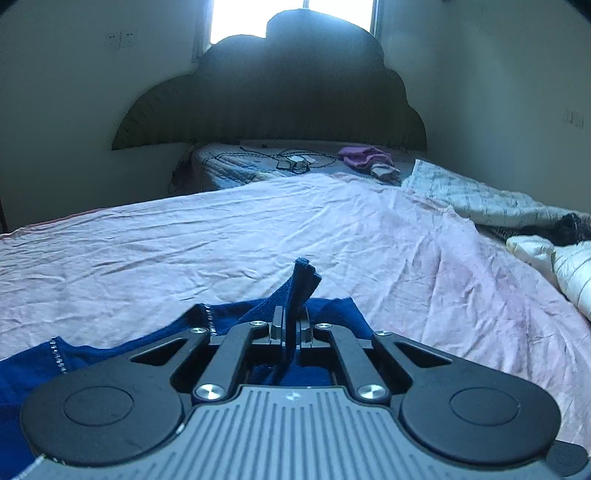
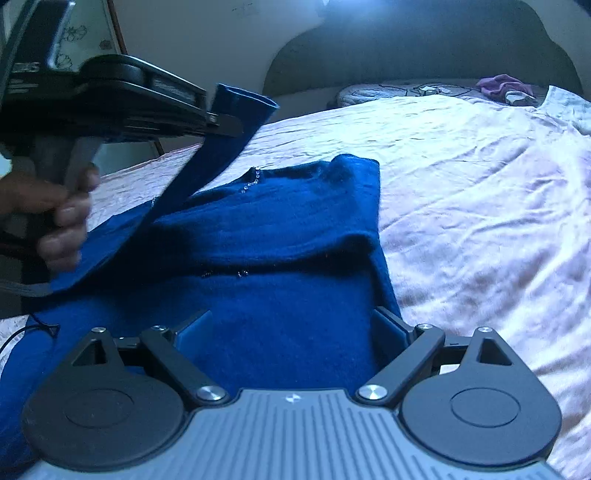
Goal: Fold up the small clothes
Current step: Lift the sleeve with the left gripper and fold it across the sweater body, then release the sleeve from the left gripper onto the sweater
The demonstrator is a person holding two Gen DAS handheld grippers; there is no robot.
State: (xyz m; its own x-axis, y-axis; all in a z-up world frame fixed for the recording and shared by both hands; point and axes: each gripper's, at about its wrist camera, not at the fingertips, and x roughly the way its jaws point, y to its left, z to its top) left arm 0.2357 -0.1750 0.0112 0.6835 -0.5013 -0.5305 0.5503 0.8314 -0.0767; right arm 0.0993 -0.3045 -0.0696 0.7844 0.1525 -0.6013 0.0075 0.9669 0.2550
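Left tool (image 1: 291, 325): fingers together, clamped on a strip of the blue garment (image 1: 301, 284), likely a sleeve or hem; the cloth end sticks up past the tips. From the right wrist view the same left tool (image 2: 225, 125) sits raised at upper left, gripped by a hand (image 2: 62, 218), with the blue strip running taut from its tips down to the rest of the garment.

Right tool (image 2: 291, 328): fingers wide apart, low over the garment (image 2: 280, 258), one finger at each side of the near part of the cloth. Cannot tell whether the tips touch the fabric.

Garment: dark blue knit, lying mostly flat on the bed, one layer folded over across the middle. A short line of small shiny beads (image 2: 251, 181) near its far edge.

Bed: covered by a wrinkled pale pink sheet (image 1: 221, 236). A quilted checked blanket (image 1: 476, 199) bunched along the right side, a white padded item (image 1: 565, 266) beside it. Far end: a purple cloth (image 1: 364, 157) and tangled cables (image 1: 291, 162) on a patterned quilt.

Room: dark scalloped headboard (image 1: 273, 99) against pale walls, bright window (image 1: 255, 16) behind it. Wall sockets (image 1: 122, 40) upper left. Framed picture (image 2: 88, 33) on the left wall in the right wrist view.
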